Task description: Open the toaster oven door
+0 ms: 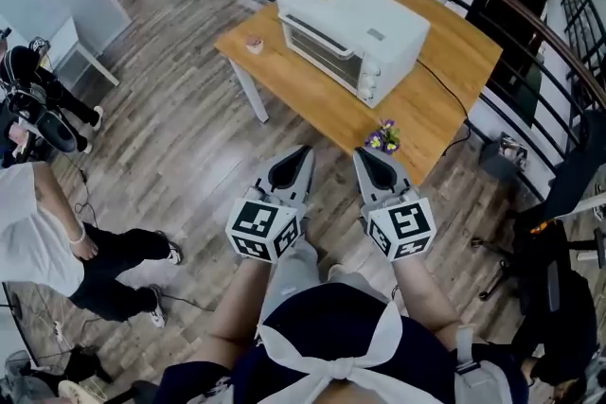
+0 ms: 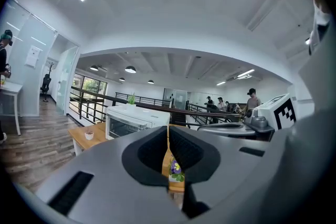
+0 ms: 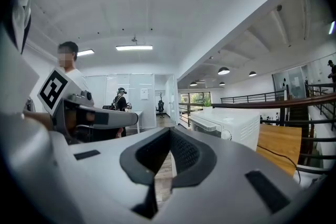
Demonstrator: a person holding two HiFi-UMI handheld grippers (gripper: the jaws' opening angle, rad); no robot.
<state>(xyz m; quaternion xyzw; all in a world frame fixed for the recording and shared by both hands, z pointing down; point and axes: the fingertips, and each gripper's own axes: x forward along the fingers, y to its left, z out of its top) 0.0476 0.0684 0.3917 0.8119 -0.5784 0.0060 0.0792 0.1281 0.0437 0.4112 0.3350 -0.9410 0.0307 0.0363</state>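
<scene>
Left gripper (image 1: pixel 303 152): jaws pressed together, nothing between them.
Right gripper (image 1: pixel 363 154): jaws pressed together, empty, at the left gripper's 3 o'clock.
Oven (image 1: pixel 352 41): on the table (image 1: pixel 454 61), 12 o'clock from both grippers, well apart, door closed.
Flowers (image 1: pixel 383 139): at the table edge, at the oven's 6 o'clock.

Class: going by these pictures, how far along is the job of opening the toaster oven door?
Done: nothing; the oven door is shut. In hand: nothing; the left gripper and right gripper hang short of the table, jaws together and empty. Left: reach the door, grip it, probably at its top edge, and swing it open.
</scene>
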